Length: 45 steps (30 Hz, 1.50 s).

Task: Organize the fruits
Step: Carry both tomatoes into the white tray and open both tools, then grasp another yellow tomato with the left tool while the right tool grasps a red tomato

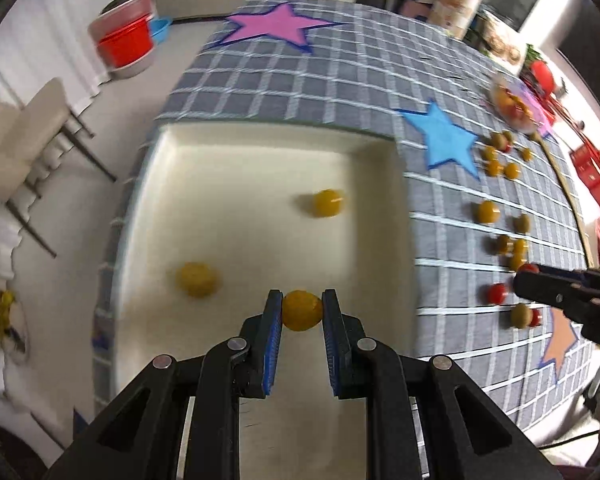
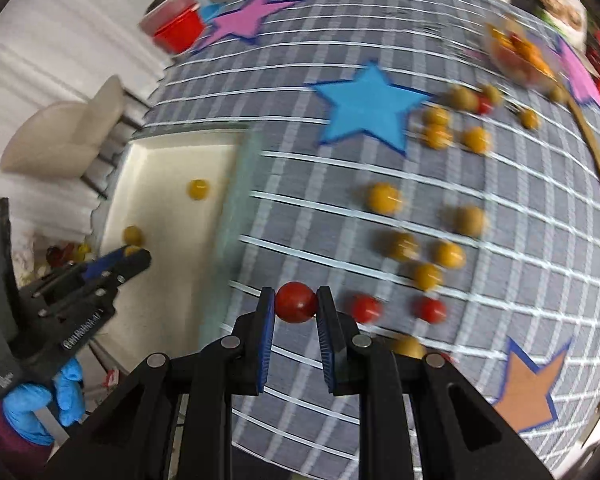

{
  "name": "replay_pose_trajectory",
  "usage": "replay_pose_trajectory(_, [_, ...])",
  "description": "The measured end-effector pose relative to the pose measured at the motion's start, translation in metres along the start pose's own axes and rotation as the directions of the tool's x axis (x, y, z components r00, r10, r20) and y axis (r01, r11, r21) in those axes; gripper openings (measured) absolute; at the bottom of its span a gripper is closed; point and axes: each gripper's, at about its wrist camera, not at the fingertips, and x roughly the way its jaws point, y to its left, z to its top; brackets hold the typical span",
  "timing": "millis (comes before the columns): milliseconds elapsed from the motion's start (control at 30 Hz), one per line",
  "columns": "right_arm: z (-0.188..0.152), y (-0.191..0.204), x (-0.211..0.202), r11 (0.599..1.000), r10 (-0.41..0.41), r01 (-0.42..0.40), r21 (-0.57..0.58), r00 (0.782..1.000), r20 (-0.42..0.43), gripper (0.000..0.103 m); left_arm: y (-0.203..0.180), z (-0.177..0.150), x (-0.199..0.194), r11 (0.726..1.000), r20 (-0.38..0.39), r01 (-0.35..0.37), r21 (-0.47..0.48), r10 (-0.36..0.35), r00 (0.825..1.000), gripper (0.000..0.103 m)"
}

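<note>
My left gripper [image 1: 302, 311] is shut on a yellow fruit [image 1: 302, 314] and holds it over the white tray [image 1: 260, 140]. Two more yellow fruits [image 1: 328, 203] [image 1: 197, 279] lie in the tray. My right gripper [image 2: 296, 305] is shut on a red fruit [image 2: 296, 302] above the grey checked tablecloth [image 2: 300, 208]. Several yellow, green and red fruits [image 2: 384, 198] are scattered on the cloth to the right. The left gripper also shows in the right wrist view [image 2: 134, 254], at the tray. The right gripper shows at the right edge of the left wrist view [image 1: 518, 280].
A clear bowl of fruits [image 2: 520, 54] stands at the far right of the table. Star patches, blue [image 2: 366, 106], pink [image 2: 240, 20] and orange [image 2: 530, 390], mark the cloth. A red pot [image 1: 126, 46] and a beige chair [image 1: 24, 136] stand on the floor to the left.
</note>
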Motion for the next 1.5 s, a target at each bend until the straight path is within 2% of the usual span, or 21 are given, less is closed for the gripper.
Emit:
replay_pose_trajectory(267, [0.023, 0.067, 0.037, 0.993, 0.040, -0.046, -0.107, 0.998, -0.054, 0.022, 0.044, -0.017, 0.010, 0.994, -0.018, -0.083, -0.073, 0.082, 0.996, 0.021])
replay_pose_trajectory(533, [0.038, 0.106, 0.082, 0.985, 0.028, -0.048, -0.165, 0.992, -0.122, 0.022, 0.067, -0.025, 0.027, 0.984, -0.045, -0.135, -0.119, 0.131, 0.990, 0.021])
replay_pose_trajectory(900, [0.049, 0.122, 0.119, 0.986, -0.003, -0.025, -0.164, 0.986, -0.166, 0.023, 0.071, -0.026, 0.034, 0.984, -0.041, -0.146, -0.099, 0.142, 0.989, 0.021])
replay_pose_trajectory(1200, [0.055, 0.139, 0.131, 0.982, -0.013, -0.018, -0.188, 0.987, -0.163, 0.024, 0.067, -0.025, 0.033, 0.983, -0.047, -0.160, -0.088, 0.157, 0.987, 0.022])
replay_pose_trajectory(1233, [0.056, 0.138, 0.131, 0.982, -0.011, -0.021, -0.186, 0.986, -0.165, 0.027, 0.066, -0.025, 0.033, 0.983, -0.048, -0.162, -0.087, 0.158, 0.986, 0.023])
replay_pose_trajectory(1267, [0.056, 0.137, 0.130, 0.982, -0.009, -0.023, -0.186, 0.986, -0.168, 0.029, 0.065, -0.025, 0.032, 0.983, -0.048, -0.162, -0.086, 0.158, 0.986, 0.038])
replay_pose_trajectory(1300, [0.056, 0.135, 0.128, 0.982, -0.007, -0.025, -0.187, 0.986, -0.169, 0.039, 0.064, -0.025, 0.032, 0.983, -0.049, -0.161, -0.084, 0.158, 0.986, 0.055])
replay_pose_trajectory(1333, [0.056, 0.135, 0.128, 0.981, -0.008, -0.024, -0.190, 0.986, -0.168, 0.053, 0.064, -0.025, 0.030, 0.984, -0.037, -0.153, -0.087, 0.150, 0.988, 0.069])
replay_pose_trajectory(1400, [0.054, 0.130, 0.120, 0.981, -0.005, -0.027, -0.193, 0.987, -0.159, 0.072, 0.060, -0.025, 0.024, 0.984, -0.009, -0.165, -0.068, 0.165, 0.986, 0.069])
replay_pose_trajectory(1500, [0.054, 0.126, 0.110, 0.982, 0.011, -0.035, -0.186, 0.991, -0.130, 0.080, 0.056, -0.024, 0.024, 0.984, -0.026, -0.172, -0.046, 0.171, 0.985, 0.069])
